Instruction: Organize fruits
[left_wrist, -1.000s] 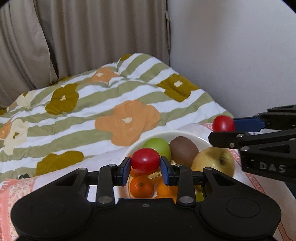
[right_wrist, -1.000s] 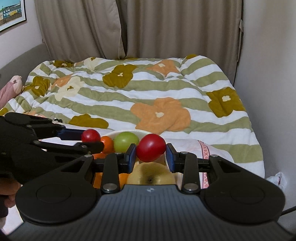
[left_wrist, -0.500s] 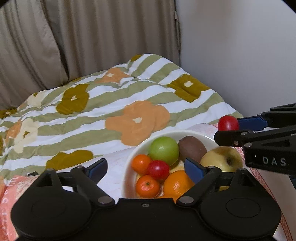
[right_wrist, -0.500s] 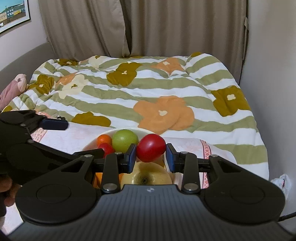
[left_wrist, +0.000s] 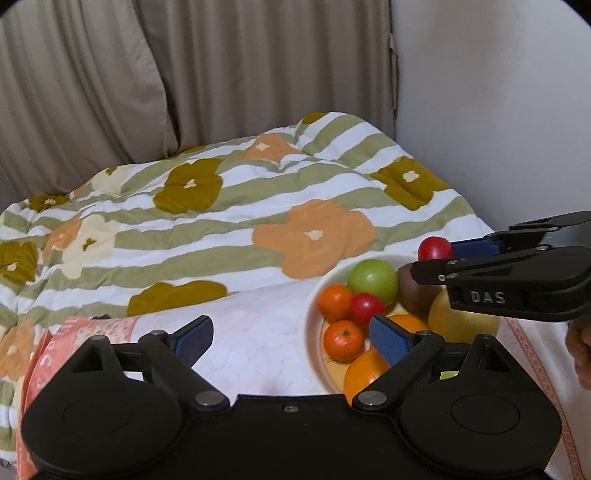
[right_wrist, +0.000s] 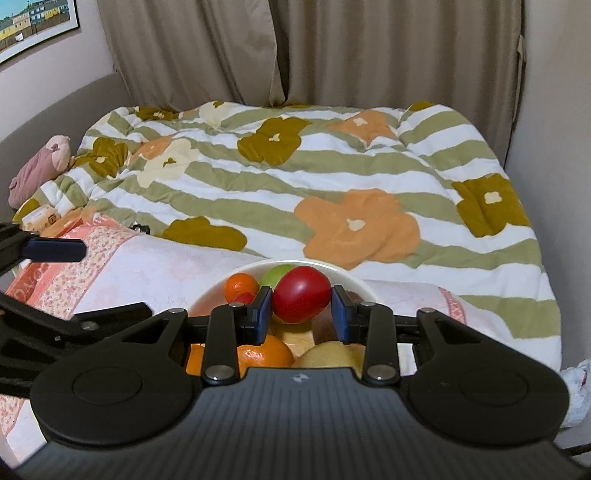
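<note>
Left wrist view: left gripper (left_wrist: 291, 338) spread wide with nothing between its pads over the white cloth (left_wrist: 258, 325), bowl (left_wrist: 314, 325) of fruit just right of it, right gripper (right_wrist: 301, 310) clamped on a red tomato (right_wrist: 301, 294) above the bowl.

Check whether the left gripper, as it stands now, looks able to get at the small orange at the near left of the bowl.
Probably yes. The left gripper is open and empty, and the small orange lies uncovered in the bowl near its right finger. The right gripper, shut on a red tomato, is over the far side.
</note>
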